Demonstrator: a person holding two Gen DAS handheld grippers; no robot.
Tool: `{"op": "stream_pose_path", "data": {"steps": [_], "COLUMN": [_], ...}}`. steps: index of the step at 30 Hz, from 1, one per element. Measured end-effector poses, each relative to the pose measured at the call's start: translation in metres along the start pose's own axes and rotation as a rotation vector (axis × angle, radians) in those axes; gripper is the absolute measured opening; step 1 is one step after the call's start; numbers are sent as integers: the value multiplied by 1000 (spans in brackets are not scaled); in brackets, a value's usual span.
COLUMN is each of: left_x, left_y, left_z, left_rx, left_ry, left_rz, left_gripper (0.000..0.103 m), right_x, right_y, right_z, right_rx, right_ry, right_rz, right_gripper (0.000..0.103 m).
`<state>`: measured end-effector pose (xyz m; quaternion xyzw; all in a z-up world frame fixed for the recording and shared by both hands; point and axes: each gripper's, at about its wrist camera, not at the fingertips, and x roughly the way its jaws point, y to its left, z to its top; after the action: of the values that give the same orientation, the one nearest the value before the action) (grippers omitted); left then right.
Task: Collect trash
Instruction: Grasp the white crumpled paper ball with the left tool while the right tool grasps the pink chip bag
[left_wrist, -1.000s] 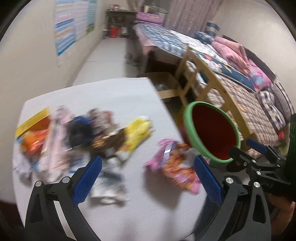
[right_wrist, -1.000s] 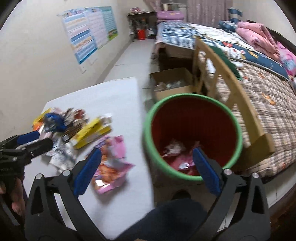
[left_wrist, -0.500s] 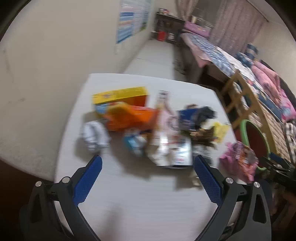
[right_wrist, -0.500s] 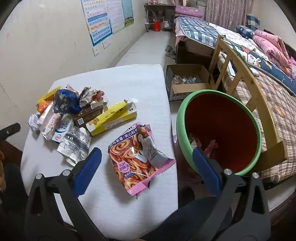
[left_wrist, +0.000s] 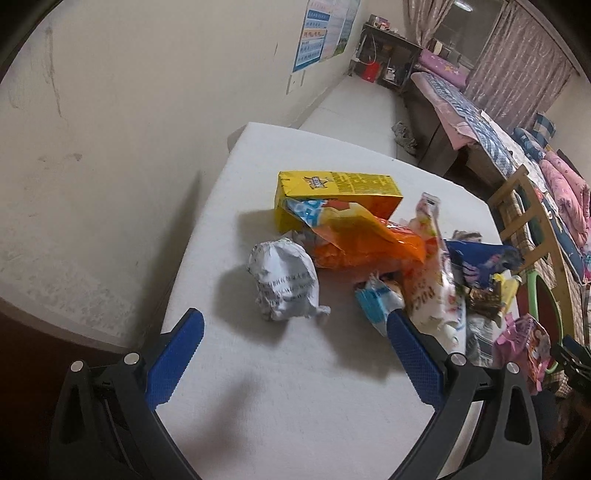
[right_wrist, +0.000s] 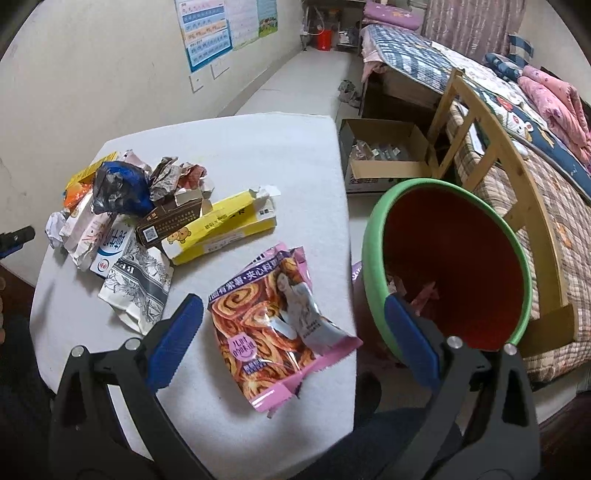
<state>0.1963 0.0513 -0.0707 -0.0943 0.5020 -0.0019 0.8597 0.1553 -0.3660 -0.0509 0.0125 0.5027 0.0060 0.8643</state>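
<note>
Bedroom table carries wrappers heaped at frame left; red bin waits right. Left gripper, wide open and empty, faces crumpled paper; right gripper, likewise, frames the pink snack bag.

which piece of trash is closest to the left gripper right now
The crumpled white paper ball, lying just ahead of the open left gripper; the other wrappers sit farther back or to the right.
</note>
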Motion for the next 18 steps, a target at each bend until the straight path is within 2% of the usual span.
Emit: {"op": "stream_pose_path", "data": {"steps": [4, 8, 11, 15, 16, 17, 18], "left_x": [20, 39, 48, 59, 60, 62, 63], "left_y": [3, 6, 7, 9, 9, 9, 9], "left_z": [7, 13, 15, 16, 16, 15, 14], "left_rx": [0, 4, 9, -7, -9, -10, -8], "left_ry": [20, 38, 48, 63, 68, 73, 76], "left_rz": [21, 46, 51, 50, 49, 50, 49], "left_gripper": [95, 93, 88, 73, 65, 59, 56], "right_x": [11, 23, 34, 44, 44, 43, 42], "right_y": [1, -3, -4, -3, -3, -2, -1], "right_z": [4, 8, 9, 3, 3, 2, 2], "right_rx": [-14, -1, -1, 10, 12, 10, 6], "right_ry": [21, 55, 82, 125, 123, 120, 120], "right_rz": [3, 30, 37, 70, 77, 80, 78], "right_gripper": [95, 83, 80, 54, 50, 40, 35]}}
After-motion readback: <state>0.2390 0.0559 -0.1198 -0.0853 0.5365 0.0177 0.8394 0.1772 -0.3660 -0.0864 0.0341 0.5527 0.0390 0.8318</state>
